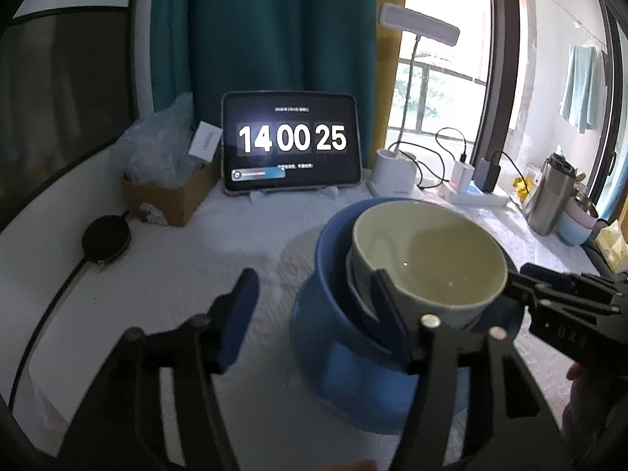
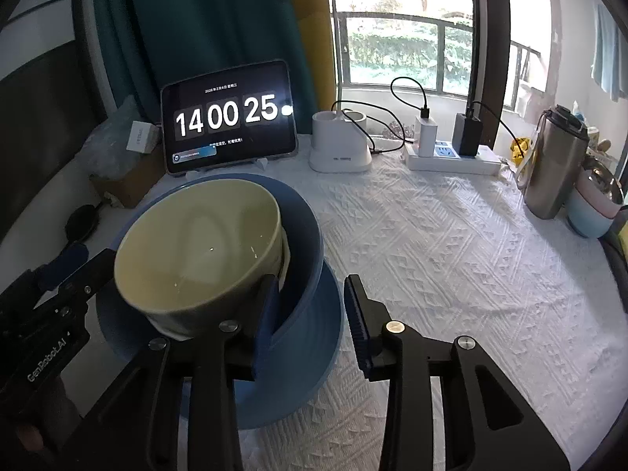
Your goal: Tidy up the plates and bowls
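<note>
A pale green bowl [image 1: 428, 255] sits tilted in a white bowl, inside a larger blue bowl [image 1: 333, 274], all on a blue plate [image 1: 353, 392]; the stack also shows in the right wrist view, green bowl [image 2: 196, 243], blue bowl [image 2: 302, 235], plate [image 2: 310, 353]. My left gripper [image 1: 314, 306] is open: its right finger reaches into the blue bowl beside the inner bowls, its left finger is outside over the cloth. My right gripper [image 2: 310, 314] is open, straddling the blue bowl's right wall, left finger inside.
A tablet clock [image 2: 229, 117], a lamp base [image 2: 339, 145] and a power strip [image 2: 451, 157] stand at the back. A steel tumbler [image 2: 553, 165] and stacked pastel bowls [image 2: 592, 212] stand at the right. A cardboard box [image 1: 172, 196] and black disc [image 1: 106, 237] lie left.
</note>
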`<action>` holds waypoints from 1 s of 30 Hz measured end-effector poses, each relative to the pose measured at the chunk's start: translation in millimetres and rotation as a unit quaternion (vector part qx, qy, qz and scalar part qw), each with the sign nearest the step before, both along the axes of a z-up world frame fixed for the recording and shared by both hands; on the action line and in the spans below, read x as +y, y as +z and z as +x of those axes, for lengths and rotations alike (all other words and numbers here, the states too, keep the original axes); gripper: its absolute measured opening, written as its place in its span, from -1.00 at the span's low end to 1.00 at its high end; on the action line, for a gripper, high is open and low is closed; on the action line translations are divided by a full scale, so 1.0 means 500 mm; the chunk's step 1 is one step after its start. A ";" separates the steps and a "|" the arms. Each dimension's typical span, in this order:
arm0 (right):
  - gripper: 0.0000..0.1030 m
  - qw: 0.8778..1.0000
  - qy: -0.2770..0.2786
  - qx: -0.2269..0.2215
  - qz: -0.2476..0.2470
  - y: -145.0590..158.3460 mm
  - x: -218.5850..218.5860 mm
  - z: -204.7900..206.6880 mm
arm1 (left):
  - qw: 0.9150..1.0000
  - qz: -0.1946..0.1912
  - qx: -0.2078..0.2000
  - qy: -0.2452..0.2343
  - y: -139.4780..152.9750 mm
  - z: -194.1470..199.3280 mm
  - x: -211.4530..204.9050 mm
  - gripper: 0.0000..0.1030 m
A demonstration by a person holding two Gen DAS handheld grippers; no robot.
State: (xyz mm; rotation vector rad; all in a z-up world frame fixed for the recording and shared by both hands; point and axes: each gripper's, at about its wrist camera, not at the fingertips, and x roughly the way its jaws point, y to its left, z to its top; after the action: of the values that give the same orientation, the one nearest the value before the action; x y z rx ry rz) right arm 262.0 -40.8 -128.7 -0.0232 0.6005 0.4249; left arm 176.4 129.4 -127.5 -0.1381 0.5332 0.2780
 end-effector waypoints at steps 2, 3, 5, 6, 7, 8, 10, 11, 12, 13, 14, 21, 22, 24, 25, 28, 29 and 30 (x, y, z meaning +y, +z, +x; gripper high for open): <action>-0.07 1.000 0.000 -0.001 0.002 -0.001 -0.005 -0.007 | 1.000 0.002 -0.001 -0.001 0.000 -0.006 -0.004 0.35; -0.01 1.000 0.000 -0.002 0.004 -0.002 -0.007 -0.010 | 1.000 0.003 -0.001 -0.002 0.000 -0.009 -0.007 0.41; 0.04 1.000 -0.001 -0.006 0.010 -0.002 -0.013 -0.018 | 1.000 0.004 0.000 -0.001 -0.001 -0.015 -0.012 0.47; 0.06 1.000 -0.002 -0.007 0.012 -0.002 -0.016 -0.022 | 1.000 0.004 -0.001 -0.001 -0.001 -0.019 -0.013 0.54; 0.07 1.000 -0.003 -0.009 0.015 -0.001 -0.019 -0.027 | 1.000 0.004 -0.003 -0.001 0.000 -0.024 -0.016 0.58; 0.08 1.000 -0.003 -0.011 0.017 -0.001 -0.022 -0.031 | 1.000 0.005 -0.004 -0.001 0.001 -0.027 -0.018 0.60; 0.09 1.000 -0.004 -0.016 0.017 0.001 -0.028 -0.040 | 1.000 0.004 -0.008 -0.002 0.004 -0.034 -0.022 0.63; 0.09 1.000 -0.005 -0.017 0.017 0.002 -0.030 -0.044 | 1.000 0.003 -0.010 -0.003 0.006 -0.040 -0.023 0.64; 0.09 1.000 -0.005 -0.019 0.017 0.003 -0.032 -0.049 | 1.000 0.003 -0.013 -0.003 0.007 -0.044 -0.024 0.65; 0.10 1.000 -0.007 -0.022 0.017 0.004 -0.034 -0.054 | 1.000 0.002 -0.015 -0.003 0.009 -0.049 -0.026 0.65; 0.10 1.000 -0.007 -0.023 0.017 0.005 -0.036 -0.058 | 1.000 0.002 -0.017 -0.003 0.010 -0.055 -0.027 0.65; 0.10 0.999 -0.017 -0.028 0.017 -0.001 -0.058 -0.092 | 1.000 -0.011 -0.025 -0.004 0.016 -0.092 -0.041 0.69; 0.10 0.999 -0.019 -0.028 0.017 -0.002 -0.063 -0.098 | 1.000 -0.012 -0.029 -0.005 0.018 -0.099 -0.046 0.70; 0.10 0.999 -0.022 -0.031 0.017 -0.001 -0.072 -0.109 | 0.999 -0.011 -0.034 -0.008 0.021 -0.109 -0.053 0.72; 0.10 0.999 -0.023 -0.033 0.017 -0.001 -0.075 -0.114 | 0.999 -0.010 -0.037 -0.011 0.023 -0.116 -0.059 0.74; 0.10 0.999 -0.028 -0.039 0.018 0.001 -0.088 -0.133 | 0.999 -0.003 -0.040 -0.024 0.025 -0.132 -0.077 0.74; 0.10 0.999 -0.030 -0.040 0.019 0.002 -0.092 -0.138 | 0.999 -0.002 -0.041 -0.027 0.027 -0.136 -0.081 0.74; 0.10 0.998 -0.032 -0.042 0.020 0.003 -0.096 -0.144 | 0.999 -0.001 -0.043 -0.029 0.028 -0.140 -0.085 0.74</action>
State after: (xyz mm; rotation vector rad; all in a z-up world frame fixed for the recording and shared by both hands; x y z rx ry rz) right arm 190.2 -88.9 -127.4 0.0172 0.5091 0.3723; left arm 106.3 86.7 -113.6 -0.1360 0.4518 0.2139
